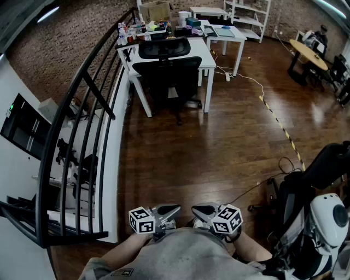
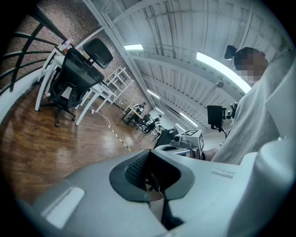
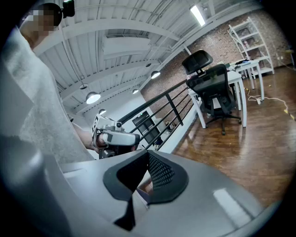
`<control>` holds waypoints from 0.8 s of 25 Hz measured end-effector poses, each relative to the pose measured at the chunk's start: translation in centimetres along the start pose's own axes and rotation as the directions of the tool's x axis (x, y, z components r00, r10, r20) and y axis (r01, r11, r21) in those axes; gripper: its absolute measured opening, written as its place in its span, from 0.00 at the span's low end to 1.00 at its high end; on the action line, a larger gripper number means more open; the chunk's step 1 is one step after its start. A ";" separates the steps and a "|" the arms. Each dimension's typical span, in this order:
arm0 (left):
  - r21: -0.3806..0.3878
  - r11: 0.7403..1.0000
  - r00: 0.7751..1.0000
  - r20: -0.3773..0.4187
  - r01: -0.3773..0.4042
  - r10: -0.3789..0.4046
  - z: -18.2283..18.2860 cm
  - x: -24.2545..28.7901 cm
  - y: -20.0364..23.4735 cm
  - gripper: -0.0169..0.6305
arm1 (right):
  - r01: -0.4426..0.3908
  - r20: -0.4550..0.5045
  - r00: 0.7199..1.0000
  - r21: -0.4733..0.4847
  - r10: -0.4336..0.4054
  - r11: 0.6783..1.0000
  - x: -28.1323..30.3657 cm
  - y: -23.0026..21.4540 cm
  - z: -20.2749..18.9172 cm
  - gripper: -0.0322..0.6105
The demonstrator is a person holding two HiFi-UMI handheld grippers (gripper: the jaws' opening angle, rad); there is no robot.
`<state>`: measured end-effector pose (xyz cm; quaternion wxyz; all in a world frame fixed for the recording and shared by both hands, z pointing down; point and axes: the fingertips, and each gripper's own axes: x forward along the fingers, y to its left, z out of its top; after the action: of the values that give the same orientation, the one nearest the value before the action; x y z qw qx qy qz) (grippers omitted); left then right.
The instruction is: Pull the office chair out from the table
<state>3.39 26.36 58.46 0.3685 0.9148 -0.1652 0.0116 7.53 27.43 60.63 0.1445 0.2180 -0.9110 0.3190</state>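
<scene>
The black office chair (image 1: 167, 71) stands tucked under the white table (image 1: 206, 50) at the far end of the wooden floor, its back toward me. It also shows in the left gripper view as the chair (image 2: 74, 76) and in the right gripper view as the chair (image 3: 212, 88). Both grippers hang close to my body, far from the chair. My left gripper (image 1: 170, 210) is shut with nothing in it, and so is my right gripper (image 1: 201, 210). Their tips point toward each other.
A black railing (image 1: 82, 126) runs along the left side over a drop. A yellow-black striped line (image 1: 281, 127) and a white cable (image 1: 246, 76) cross the floor on the right. A black and white machine (image 1: 322, 219) stands at my right. Shelves (image 1: 249, 16) and a round table (image 1: 309, 52) are farther back.
</scene>
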 end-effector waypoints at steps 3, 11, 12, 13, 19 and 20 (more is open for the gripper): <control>0.004 1.000 1.000 0.008 -0.013 0.013 0.3 0.7 -0.1 0.03 | -0.002 -0.002 1.000 -0.016 0.002 1.000 -0.6 -0.3 0.2 0.06; 0.036 0.997 0.996 0.063 -0.070 0.067 2.0 3.2 0.0 0.03 | -0.011 -0.010 1.000 -0.102 0.010 0.995 -2.5 -2.7 1.5 0.06; 0.042 0.996 0.995 0.067 -0.079 0.076 2.5 3.4 0.1 0.03 | -0.006 -0.008 1.000 -0.114 0.005 0.993 -2.6 -3.2 2.0 0.06; 0.049 0.995 0.994 0.070 -0.087 0.083 2.9 3.4 0.3 0.03 | 0.001 -0.004 1.000 -0.125 -0.001 0.992 -2.7 -3.6 2.5 0.06; 0.101 0.988 0.989 0.101 -0.115 0.105 7.0 4.2 2.8 0.03 | 0.023 0.038 0.999 -0.164 -0.017 0.986 -2.1 -6.5 6.9 0.06; 0.112 0.987 0.989 0.107 -0.116 0.104 7.9 4.4 3.4 0.03 | 0.029 0.045 0.999 -0.167 -0.021 0.985 -1.9 -7.1 7.7 0.06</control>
<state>5.71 17.41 55.58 0.3040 0.9237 -0.2331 -0.0046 11.70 18.04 57.71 0.1466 0.2233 -0.9347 0.2344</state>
